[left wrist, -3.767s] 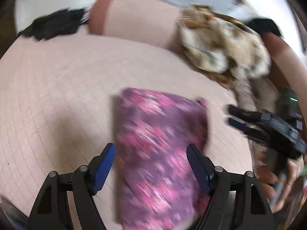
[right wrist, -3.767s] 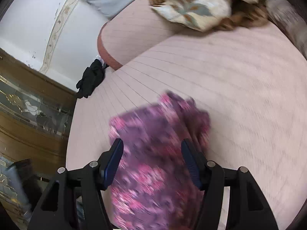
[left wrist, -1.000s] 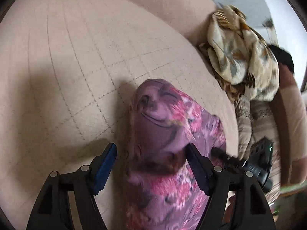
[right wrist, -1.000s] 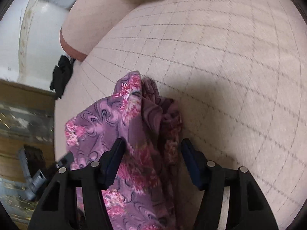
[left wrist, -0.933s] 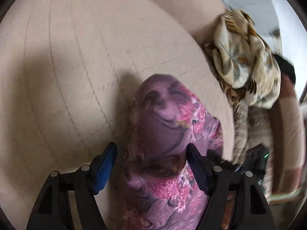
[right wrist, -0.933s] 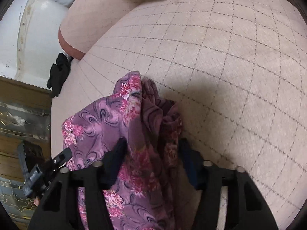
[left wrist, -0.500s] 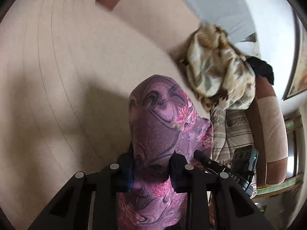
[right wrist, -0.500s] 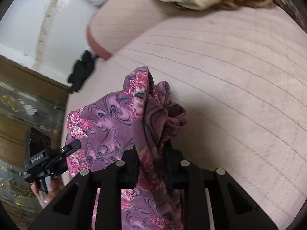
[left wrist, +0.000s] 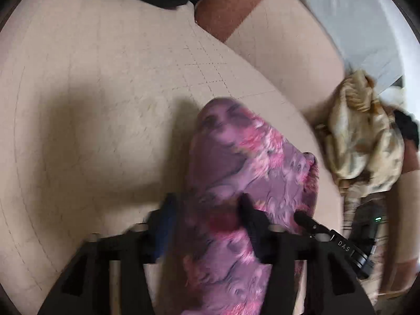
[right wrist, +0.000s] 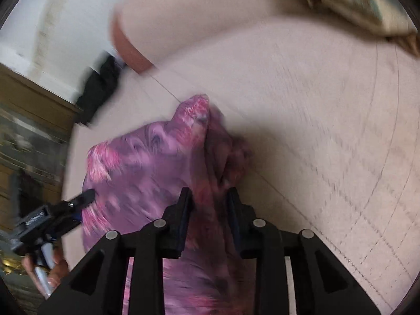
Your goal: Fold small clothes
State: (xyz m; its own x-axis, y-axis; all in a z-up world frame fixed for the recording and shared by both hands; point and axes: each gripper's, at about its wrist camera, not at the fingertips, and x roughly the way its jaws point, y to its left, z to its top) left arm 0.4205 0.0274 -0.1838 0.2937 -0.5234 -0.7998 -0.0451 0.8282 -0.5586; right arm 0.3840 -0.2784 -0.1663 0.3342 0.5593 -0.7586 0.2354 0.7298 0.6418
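Blurring hides the purple floral garment [left wrist: 244,168] edges; left gripper [left wrist: 207,210] and right gripper [right wrist: 210,199] each pinch it nearly closed.

Both views are smeared by motion blur. The purple floral garment [left wrist: 244,183] runs off the bottom edge in each, its lower part unseen. Cloth hides the inner faces of the left gripper's fingers [left wrist: 168,210]. The black item [right wrist: 101,89] is too blurred to identify.
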